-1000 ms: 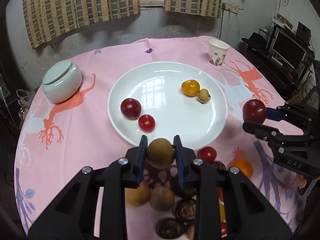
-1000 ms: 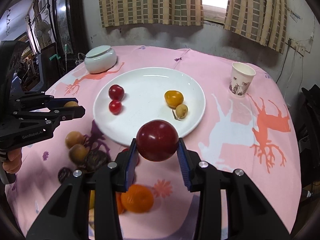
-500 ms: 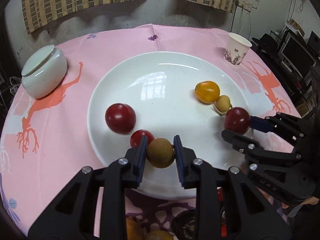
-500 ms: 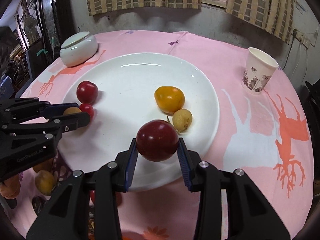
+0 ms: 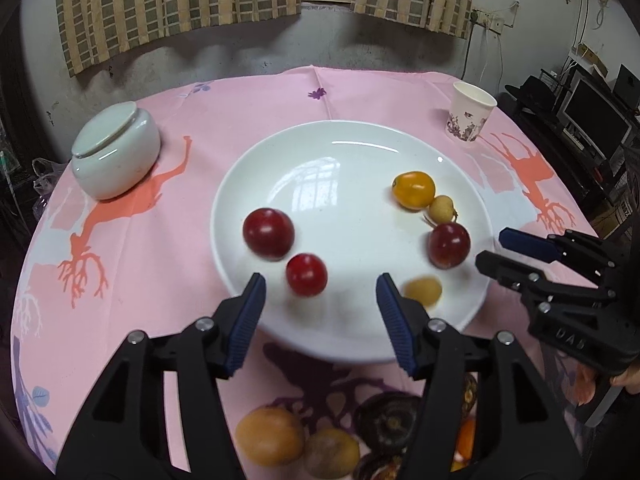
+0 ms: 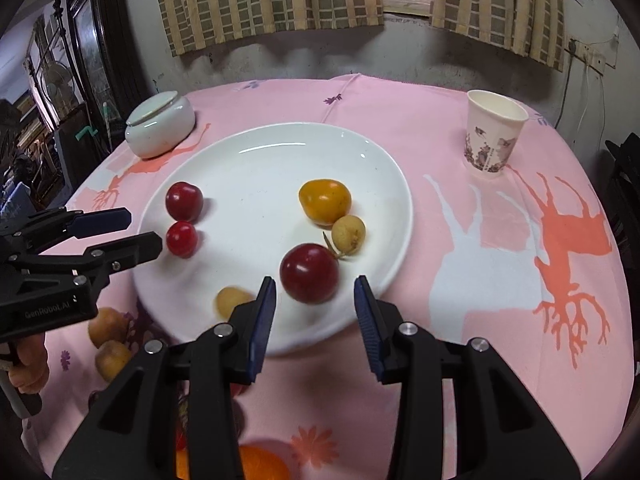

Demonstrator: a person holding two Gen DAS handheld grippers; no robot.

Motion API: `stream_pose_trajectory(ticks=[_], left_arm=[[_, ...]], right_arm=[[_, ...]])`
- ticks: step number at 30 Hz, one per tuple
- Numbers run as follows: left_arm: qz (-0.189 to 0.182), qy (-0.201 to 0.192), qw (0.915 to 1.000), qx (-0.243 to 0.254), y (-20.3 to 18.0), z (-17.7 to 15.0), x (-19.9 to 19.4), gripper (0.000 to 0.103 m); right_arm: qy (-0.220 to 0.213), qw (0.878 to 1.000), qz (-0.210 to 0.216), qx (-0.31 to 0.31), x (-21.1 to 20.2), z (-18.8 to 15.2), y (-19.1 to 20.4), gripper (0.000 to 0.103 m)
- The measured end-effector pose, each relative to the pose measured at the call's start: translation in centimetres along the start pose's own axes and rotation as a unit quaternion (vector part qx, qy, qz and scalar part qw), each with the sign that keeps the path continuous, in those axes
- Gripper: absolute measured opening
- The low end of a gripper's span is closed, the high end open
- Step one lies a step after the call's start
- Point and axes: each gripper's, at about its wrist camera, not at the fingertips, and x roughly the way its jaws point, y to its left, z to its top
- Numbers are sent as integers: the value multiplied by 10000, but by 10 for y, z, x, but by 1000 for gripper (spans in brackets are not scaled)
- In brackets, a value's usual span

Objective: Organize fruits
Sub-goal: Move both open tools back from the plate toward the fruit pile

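A white plate (image 5: pixel 352 144) (image 6: pixel 384 168) holds several fruits. A dark red plum (image 5: pixel 449 245) (image 6: pixel 309 278) lies near its right front, just ahead of my open, empty right gripper (image 6: pixel 315 312) (image 5: pixel 508 250). A small tan fruit (image 5: pixel 423 291) (image 6: pixel 230 300), blurred, lies on the plate's front edge beside my open, empty left gripper (image 5: pixel 320 320) (image 6: pixel 124 232). Another red plum (image 5: pixel 268 233), a red cherry tomato (image 5: pixel 306 274), an orange fruit (image 5: pixel 413 190) and a longan (image 5: pixel 442 209) also lie on the plate.
More fruits (image 5: pixel 296 444) lie on the pink tablecloth (image 5: pixel 160 240) in front of the plate, with an orange (image 6: pixel 260 464) below the right gripper. A white lidded jar (image 5: pixel 114 150) stands at the far left, a paper cup (image 5: pixel 470 114) at the far right.
Both grippers have opened and pulled back a little. The red plum and the tan fruit now lie on the plate, the tan one to the right.
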Motion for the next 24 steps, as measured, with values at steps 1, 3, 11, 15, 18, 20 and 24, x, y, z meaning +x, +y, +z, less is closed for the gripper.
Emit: stream_pose_trajectory(ticks=[1,3,11,15,18,20,24], left_arm=[[14,-22,10000,11,1,-4,-7,59],[28,-57,10000,67,1,-11,-19,59],[100,-285,9992,264,-3,-50,-78,66],[76,-431,9986,306,-4,-71,-106,69],[3,-520,9982,295,-6,-88,-124,73],[-18,-527,9981,314,-8,-101,-130,74],[-33,-480,9983,339,-10,-123,-134,75]], right_arm=[[-14,10000,-12,-2,-6,-2,0,40],[-52,10000,-7,1,-19,-7,2,40],[-206,9995,-169,-157,-74,-37,17,41],[-247,9995,-159,-127,-98,-61,25,42],[-227,9996,-90,-119,-108,-81,34,55],[-295,9994,-100,-166,-114,-95,41,61],[-287,9994,-20,-202,-121,-115,52,61]])
